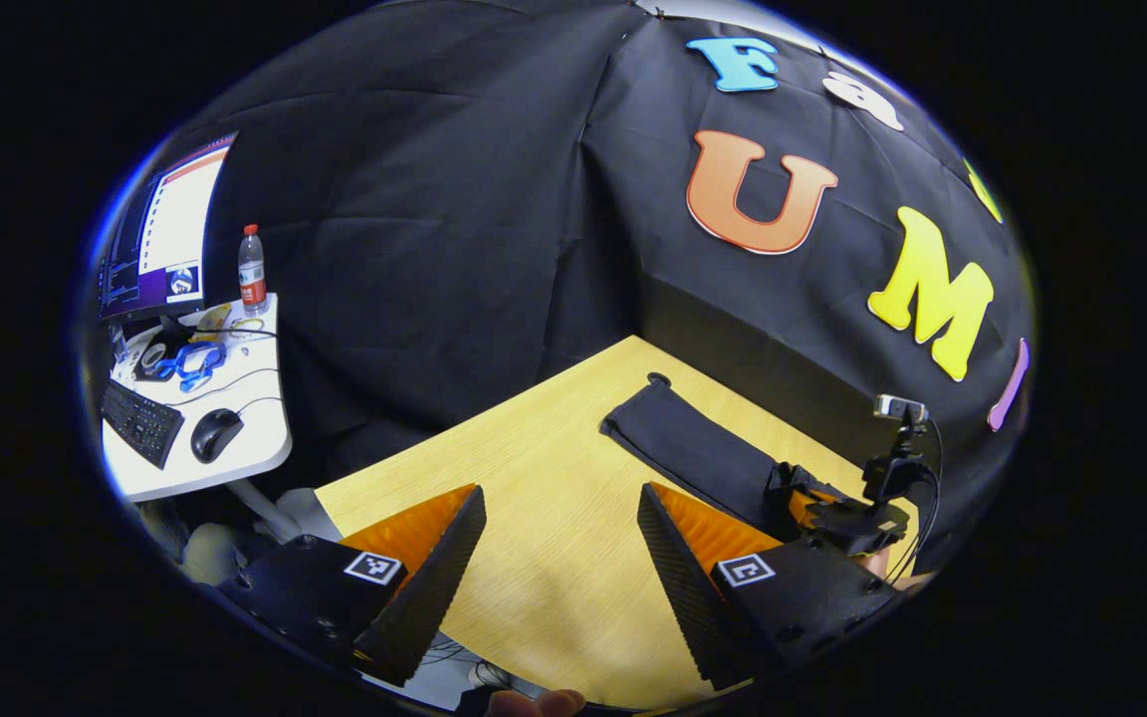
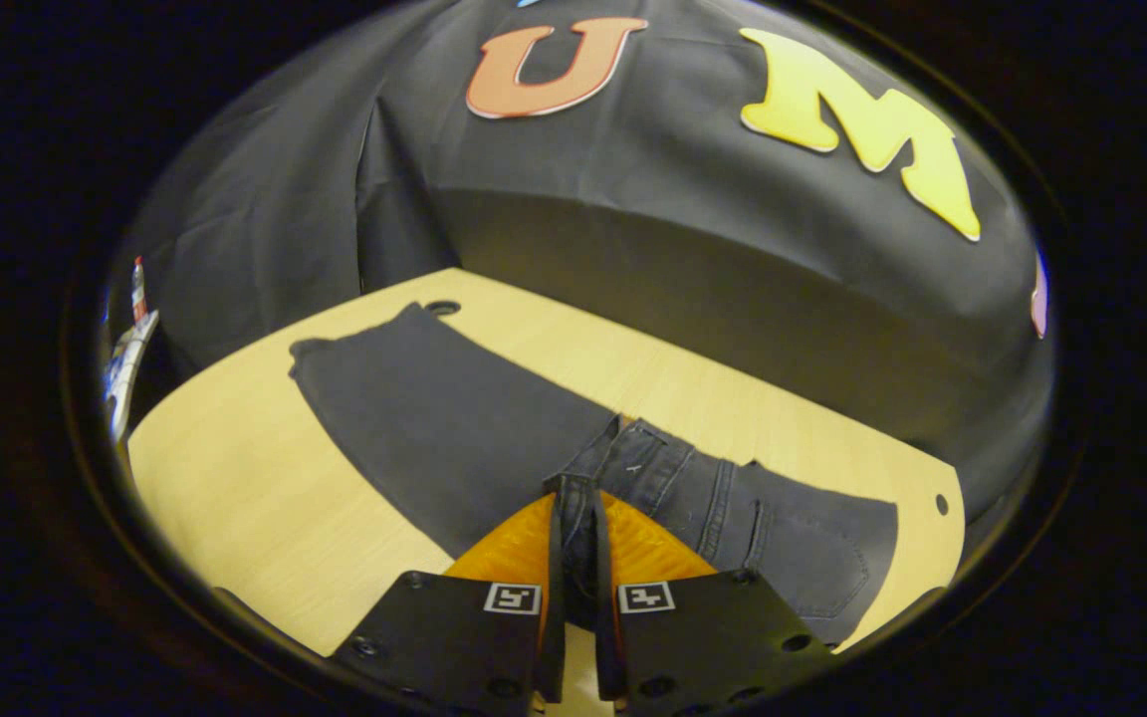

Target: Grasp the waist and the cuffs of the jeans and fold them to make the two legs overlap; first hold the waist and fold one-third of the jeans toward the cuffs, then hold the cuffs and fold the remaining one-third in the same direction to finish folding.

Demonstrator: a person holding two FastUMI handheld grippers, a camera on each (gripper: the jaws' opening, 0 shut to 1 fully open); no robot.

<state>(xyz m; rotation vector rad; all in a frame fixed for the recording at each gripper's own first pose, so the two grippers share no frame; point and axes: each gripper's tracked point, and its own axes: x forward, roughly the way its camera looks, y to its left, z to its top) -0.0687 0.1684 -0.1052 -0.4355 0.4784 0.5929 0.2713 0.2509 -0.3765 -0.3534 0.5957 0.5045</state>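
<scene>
Right tongs [image 2: 573, 518] clamped on jeans [image 2: 454, 428] waist; left tongs [image 1: 562, 518] wide open over table [image 1: 534, 468].

One pair of jeans [image 2: 454, 428], one wooden table [image 1: 534, 468], one water bottle [image 1: 252, 269], one monitor [image 1: 160, 234], one keyboard [image 1: 140, 423], one mouse [image 1: 215, 434], two grippers: left gripper [image 1: 562, 568], right gripper [image 2: 573, 588]

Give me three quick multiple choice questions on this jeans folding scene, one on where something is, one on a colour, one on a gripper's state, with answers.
1. Where do the jeans lie?
A. on the wooden table
B. on the floor
C. on a chair

2. What colour is the bottle cap?
A. blue
B. red
C. green

3. How does the right gripper stand?
A. wide open
B. shut on nothing
C. shut on the jeans

Answers:
1 A, the dark denim is spread flat on the tabletop.
2 B, its top is red in the left gripper view.
3 C, both fingers pinch a fold of denim.
</scene>
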